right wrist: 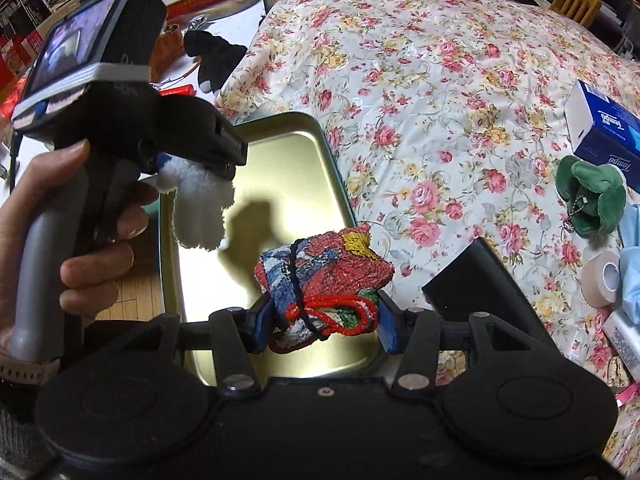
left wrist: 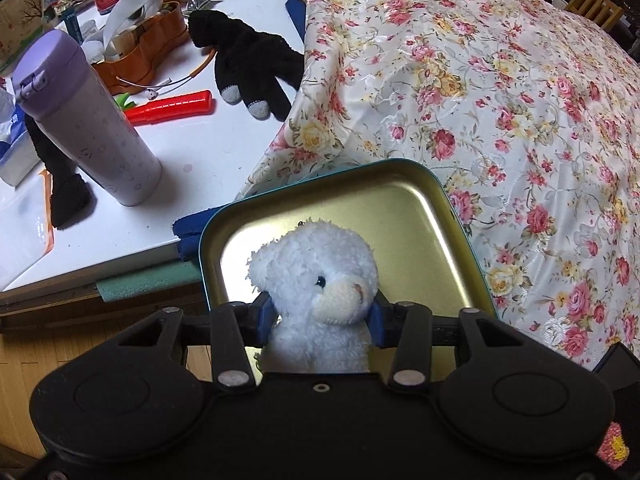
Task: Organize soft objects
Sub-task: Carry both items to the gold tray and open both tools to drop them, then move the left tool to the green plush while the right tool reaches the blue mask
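Note:
My left gripper (left wrist: 322,314) is shut on a white plush bear (left wrist: 320,280) and holds it above an open gold-lined tin tray (left wrist: 420,200). In the right wrist view the left gripper (right wrist: 192,168) hangs over the tray's (right wrist: 280,160) left side with the bear's legs (right wrist: 200,208) dangling. My right gripper (right wrist: 324,326) is shut on a red, blue and white woven pouch (right wrist: 324,276) with a red cord, held above the tray's near end. A green plush toy (right wrist: 588,200) lies on the floral cloth at the right. A black glove (left wrist: 248,68) lies on the white table.
The floral cloth (left wrist: 500,100) covers the surface right of the tray. On the white table (left wrist: 200,160) stand a lilac bottle (left wrist: 88,120), a red tool (left wrist: 172,108) and an orange box (left wrist: 148,48). Tissue packs (right wrist: 604,132), tape (right wrist: 604,276) and a black box (right wrist: 488,280) sit at right.

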The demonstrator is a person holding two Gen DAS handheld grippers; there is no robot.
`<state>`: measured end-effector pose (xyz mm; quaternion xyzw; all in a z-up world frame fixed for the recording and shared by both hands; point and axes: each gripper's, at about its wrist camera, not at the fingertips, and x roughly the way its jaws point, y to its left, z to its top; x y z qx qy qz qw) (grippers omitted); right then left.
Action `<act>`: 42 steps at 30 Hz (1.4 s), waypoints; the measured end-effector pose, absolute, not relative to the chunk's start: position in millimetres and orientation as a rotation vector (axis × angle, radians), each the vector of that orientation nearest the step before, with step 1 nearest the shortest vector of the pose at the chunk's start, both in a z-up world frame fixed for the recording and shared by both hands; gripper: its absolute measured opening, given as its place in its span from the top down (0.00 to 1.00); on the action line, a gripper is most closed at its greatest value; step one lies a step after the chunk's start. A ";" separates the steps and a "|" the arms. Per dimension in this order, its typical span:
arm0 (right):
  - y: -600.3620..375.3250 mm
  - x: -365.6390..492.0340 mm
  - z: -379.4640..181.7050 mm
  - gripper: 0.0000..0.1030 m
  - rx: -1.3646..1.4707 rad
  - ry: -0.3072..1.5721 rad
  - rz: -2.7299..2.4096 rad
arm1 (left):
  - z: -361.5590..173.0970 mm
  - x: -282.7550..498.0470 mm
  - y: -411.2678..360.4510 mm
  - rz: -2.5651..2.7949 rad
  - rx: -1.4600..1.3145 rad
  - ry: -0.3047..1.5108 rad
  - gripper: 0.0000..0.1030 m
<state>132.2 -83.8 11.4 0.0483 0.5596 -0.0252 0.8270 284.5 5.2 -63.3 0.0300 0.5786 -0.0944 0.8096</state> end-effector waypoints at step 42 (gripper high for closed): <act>-77.8 130.5 3.6 0.40 0.081 1.234 -0.069 | -70.2 285.4 7.5 -0.184 0.043 1.266 0.36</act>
